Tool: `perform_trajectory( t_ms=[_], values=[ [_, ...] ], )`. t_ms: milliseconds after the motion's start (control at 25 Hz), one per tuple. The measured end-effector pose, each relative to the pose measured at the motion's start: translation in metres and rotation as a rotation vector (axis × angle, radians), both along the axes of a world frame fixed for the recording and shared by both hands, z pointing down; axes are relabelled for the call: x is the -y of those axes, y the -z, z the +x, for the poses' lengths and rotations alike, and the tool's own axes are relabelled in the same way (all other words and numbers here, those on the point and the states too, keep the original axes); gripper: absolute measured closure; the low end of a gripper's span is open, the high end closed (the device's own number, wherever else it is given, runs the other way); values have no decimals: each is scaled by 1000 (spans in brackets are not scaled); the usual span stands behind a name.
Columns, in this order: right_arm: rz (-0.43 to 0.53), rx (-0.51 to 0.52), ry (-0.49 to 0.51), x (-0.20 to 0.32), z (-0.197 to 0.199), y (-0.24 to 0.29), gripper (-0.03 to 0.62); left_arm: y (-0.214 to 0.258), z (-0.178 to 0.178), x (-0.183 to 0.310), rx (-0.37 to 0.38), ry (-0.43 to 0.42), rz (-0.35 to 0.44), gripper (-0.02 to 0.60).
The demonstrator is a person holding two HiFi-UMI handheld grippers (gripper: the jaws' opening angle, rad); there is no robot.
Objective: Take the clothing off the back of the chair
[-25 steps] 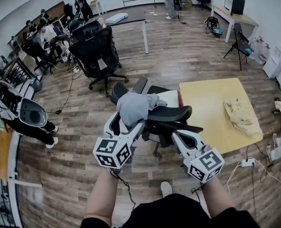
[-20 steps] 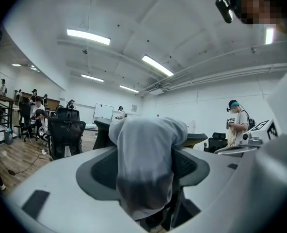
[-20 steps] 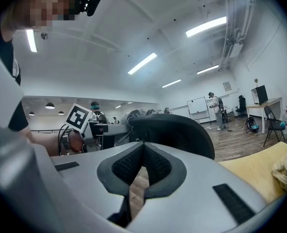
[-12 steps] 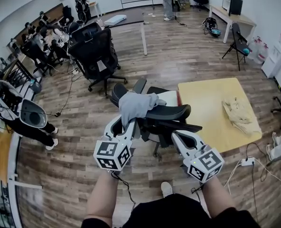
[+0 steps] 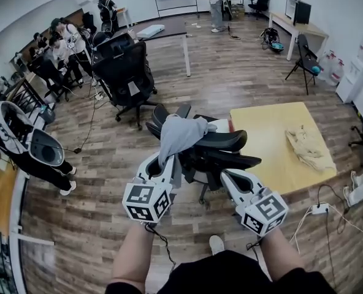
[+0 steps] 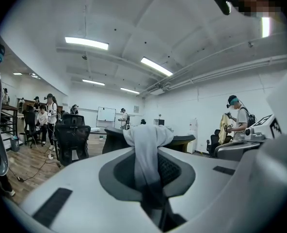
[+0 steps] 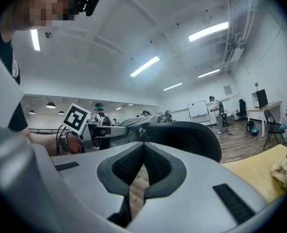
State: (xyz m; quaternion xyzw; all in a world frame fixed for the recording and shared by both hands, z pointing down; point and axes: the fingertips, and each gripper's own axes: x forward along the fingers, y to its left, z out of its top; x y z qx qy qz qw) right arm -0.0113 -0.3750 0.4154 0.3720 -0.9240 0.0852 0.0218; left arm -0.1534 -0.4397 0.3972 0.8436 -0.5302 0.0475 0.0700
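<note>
A grey garment [image 5: 180, 133] lies over the top of the black chair back [image 5: 221, 142] just in front of me. My left gripper [image 5: 164, 164] has just been closing and is now shut on a hanging fold of it. In the left gripper view the cloth [image 6: 146, 136] runs down from the chair top and is pinched between the pads of that gripper [image 6: 149, 160]. My right gripper [image 5: 229, 177] hovers beside the chair back, on its right. Seen in its own view, the right gripper [image 7: 142, 147] has its pads together with nothing between them, and the chair back [image 7: 187, 135] stands close ahead.
A yellow table [image 5: 270, 130] stands to the right of the chair, with a crumpled beige cloth [image 5: 307, 147] on it. Another black office chair [image 5: 129, 72] is farther back on the left. Several people stand at the far left and at the back. A folding chair [image 5: 304, 57] is at the far right.
The left jaws have shut on the grey garment. The cloth, earlier a loose heap on the chair back, is now drawn into a strip towards the left gripper. Both grippers shifted slightly.
</note>
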Motion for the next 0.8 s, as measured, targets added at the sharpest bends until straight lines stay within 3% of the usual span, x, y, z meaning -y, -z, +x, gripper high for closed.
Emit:
perform_trajectory(
  t_ms=[800],
  values=[
    [21,-1,38,-113,-56,11,580,12,-53,-153,4,20,14,522]
  ],
)
